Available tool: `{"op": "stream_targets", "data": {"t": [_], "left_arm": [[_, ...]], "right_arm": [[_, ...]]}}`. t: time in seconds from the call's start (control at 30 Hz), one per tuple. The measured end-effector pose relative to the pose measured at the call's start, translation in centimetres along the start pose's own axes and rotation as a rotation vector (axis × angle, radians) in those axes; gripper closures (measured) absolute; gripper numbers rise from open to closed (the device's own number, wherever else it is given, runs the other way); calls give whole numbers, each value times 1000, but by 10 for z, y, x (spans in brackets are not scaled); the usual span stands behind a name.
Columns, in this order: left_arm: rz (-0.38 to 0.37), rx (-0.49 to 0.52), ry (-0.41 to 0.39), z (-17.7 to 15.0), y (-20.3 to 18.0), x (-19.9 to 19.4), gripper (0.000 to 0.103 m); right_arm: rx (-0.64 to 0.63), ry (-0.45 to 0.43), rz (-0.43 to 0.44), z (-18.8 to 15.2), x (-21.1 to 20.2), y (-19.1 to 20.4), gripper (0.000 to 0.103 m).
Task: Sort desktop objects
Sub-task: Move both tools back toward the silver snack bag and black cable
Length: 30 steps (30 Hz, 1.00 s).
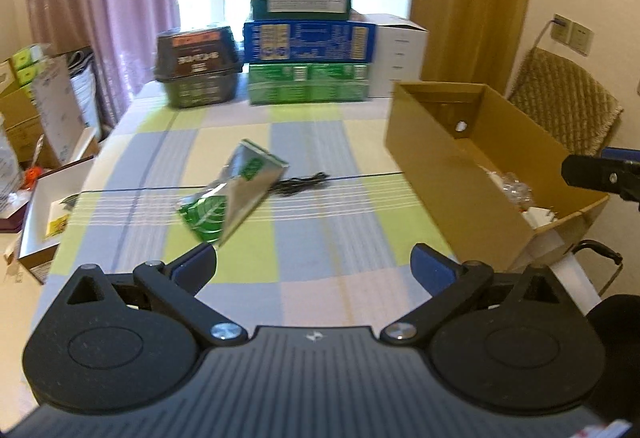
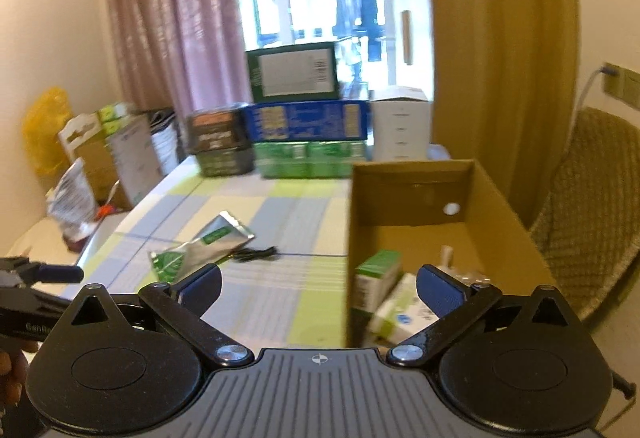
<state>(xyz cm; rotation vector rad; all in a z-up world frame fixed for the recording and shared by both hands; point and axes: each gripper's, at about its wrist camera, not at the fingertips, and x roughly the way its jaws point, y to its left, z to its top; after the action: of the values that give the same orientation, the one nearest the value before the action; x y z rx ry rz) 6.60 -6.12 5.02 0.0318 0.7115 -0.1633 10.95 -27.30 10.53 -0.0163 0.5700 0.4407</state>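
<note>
A silver and green foil pouch (image 1: pixel 230 190) (image 2: pixel 200 246) lies on the checked tablecloth (image 1: pixel 304 238) mid-table. A black cable (image 1: pixel 300 184) (image 2: pixel 256 254) is coiled just right of it. An open cardboard box (image 1: pixel 432 166) (image 2: pixel 416 198) stands on the right side and holds small green and white cartons (image 2: pixel 376 278) and clear wrapping (image 1: pixel 516 190). My left gripper (image 1: pixel 314 268) is open, empty, just short of the pouch. My right gripper (image 2: pixel 320 288) is open and empty, straddling the box's near left corner.
Stacked green and blue cartons (image 1: pixel 308 38) and a dark box (image 1: pixel 198 66) line the table's far edge, beside a white box (image 1: pixel 400 54). More boxes and bags (image 1: pixel 44 118) crowd the left side. A wicker chair (image 1: pixel 568 102) stands behind the cardboard box.
</note>
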Motion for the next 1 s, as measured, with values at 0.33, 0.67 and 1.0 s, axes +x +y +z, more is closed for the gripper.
{"op": "stream_targets", "data": {"t": [0.33, 0.67, 1.0], "left_arm": [[57, 14, 9, -4, 39, -5, 1], [47, 77, 48, 0, 59, 15, 1], [25, 134, 98, 4, 77, 52, 1]], "right_arm": [[-124, 58, 58, -7, 30, 39, 2], [-241, 117, 99, -9, 65, 54, 2], [-390, 192, 135, 3, 111, 54, 2]]}}
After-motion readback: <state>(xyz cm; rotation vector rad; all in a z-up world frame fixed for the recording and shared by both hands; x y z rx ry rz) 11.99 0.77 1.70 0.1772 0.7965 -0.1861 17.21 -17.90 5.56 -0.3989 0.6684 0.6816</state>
